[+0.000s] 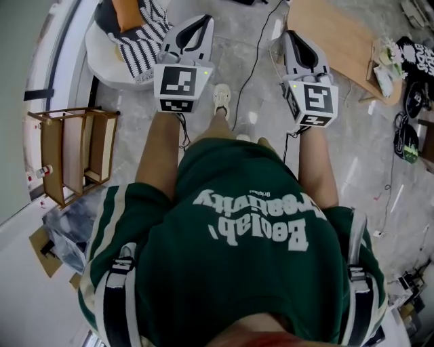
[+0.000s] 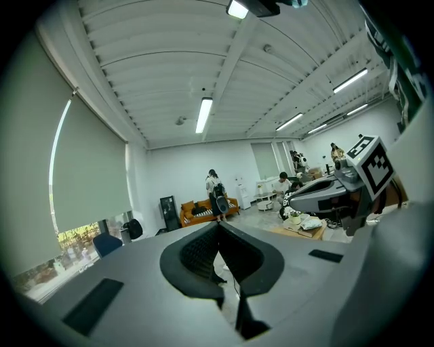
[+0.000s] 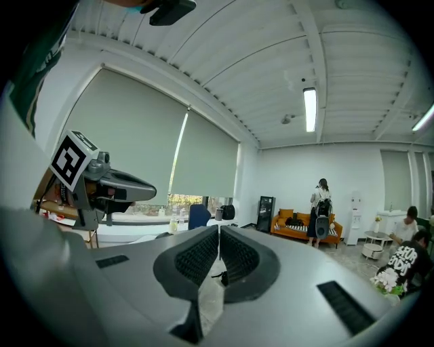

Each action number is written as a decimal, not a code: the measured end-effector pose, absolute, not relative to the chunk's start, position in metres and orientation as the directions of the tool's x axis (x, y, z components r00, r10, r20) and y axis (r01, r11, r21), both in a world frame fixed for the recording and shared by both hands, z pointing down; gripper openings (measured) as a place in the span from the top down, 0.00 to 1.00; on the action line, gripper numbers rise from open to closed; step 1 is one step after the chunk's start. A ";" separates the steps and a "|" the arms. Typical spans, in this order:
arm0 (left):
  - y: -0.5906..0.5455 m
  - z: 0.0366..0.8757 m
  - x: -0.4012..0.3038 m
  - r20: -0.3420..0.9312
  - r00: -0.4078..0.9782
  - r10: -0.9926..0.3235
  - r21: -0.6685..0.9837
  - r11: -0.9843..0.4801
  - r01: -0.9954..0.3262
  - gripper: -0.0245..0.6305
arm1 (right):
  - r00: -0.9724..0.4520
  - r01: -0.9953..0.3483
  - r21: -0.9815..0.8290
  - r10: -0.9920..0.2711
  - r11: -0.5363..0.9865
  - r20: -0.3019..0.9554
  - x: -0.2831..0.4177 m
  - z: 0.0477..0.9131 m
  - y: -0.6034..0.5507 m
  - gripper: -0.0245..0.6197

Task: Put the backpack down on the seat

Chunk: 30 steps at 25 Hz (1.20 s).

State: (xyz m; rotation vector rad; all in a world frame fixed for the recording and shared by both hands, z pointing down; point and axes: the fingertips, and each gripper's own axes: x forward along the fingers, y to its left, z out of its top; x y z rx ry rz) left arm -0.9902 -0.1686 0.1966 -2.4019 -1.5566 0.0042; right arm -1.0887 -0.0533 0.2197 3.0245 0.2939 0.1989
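Only the backpack's two dark, white-edged shoulder straps (image 1: 116, 298) show, lying over the green shirt of the person who holds the grippers; its body is hidden behind them. A white round seat (image 1: 102, 57) with a striped cushion and an orange pillow stands on the floor at the far left. My left gripper (image 1: 196, 20) points forward just right of that seat, shut and empty, jaws together (image 2: 218, 227). My right gripper (image 1: 293, 35) is held level beside it, also shut on nothing (image 3: 219, 234). Each gripper view shows the other gripper at its side.
A wooden rack (image 1: 71, 152) stands at the left by the wall. A wooden board (image 1: 336, 37) with small items lies at the far right, dark gear (image 1: 410, 101) beside it. A cable (image 1: 261, 47) runs across the marble floor. Far off are an orange sofa (image 3: 298, 220) and a standing person (image 3: 320, 203).
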 end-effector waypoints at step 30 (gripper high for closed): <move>-0.005 0.201 -0.671 0.155 0.301 0.941 -0.250 -0.257 0.934 0.93 | 0.940 0.281 0.121 0.299 -0.952 0.167 -0.772 0.225 0.100 0.91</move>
